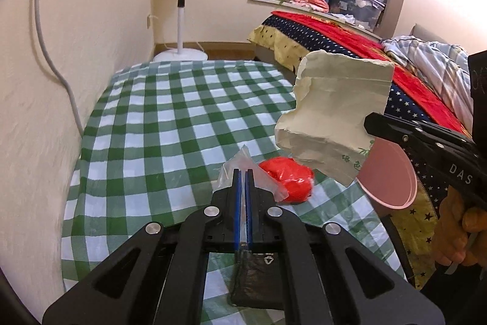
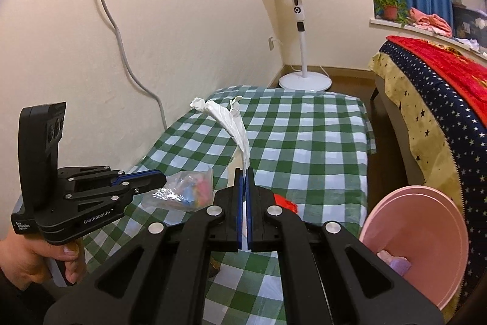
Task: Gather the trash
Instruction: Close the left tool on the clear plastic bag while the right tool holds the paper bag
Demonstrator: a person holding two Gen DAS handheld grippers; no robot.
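My left gripper (image 1: 243, 172) is shut on a clear plastic bag (image 1: 261, 181) and holds it above the green-checked table (image 1: 158, 124); in the right wrist view the bag (image 2: 182, 191) shows colourful bits inside, held by the left gripper (image 2: 162, 178). My right gripper (image 2: 246, 171) is shut on a torn white paper scrap (image 2: 231, 124), which hangs in the air in the left wrist view (image 1: 334, 114), near my right gripper (image 1: 369, 122). A crumpled red wrapper (image 1: 289, 180) lies on the table. A pink bin (image 2: 420, 245) stands at the table's right edge.
A black flat packet (image 1: 255, 282) lies on the table under the left gripper. A standing fan (image 2: 299, 20) is in the far corner. A bed with a star-patterned cover (image 2: 432, 99) runs along the right. A grey cable (image 2: 121, 44) hangs on the wall.
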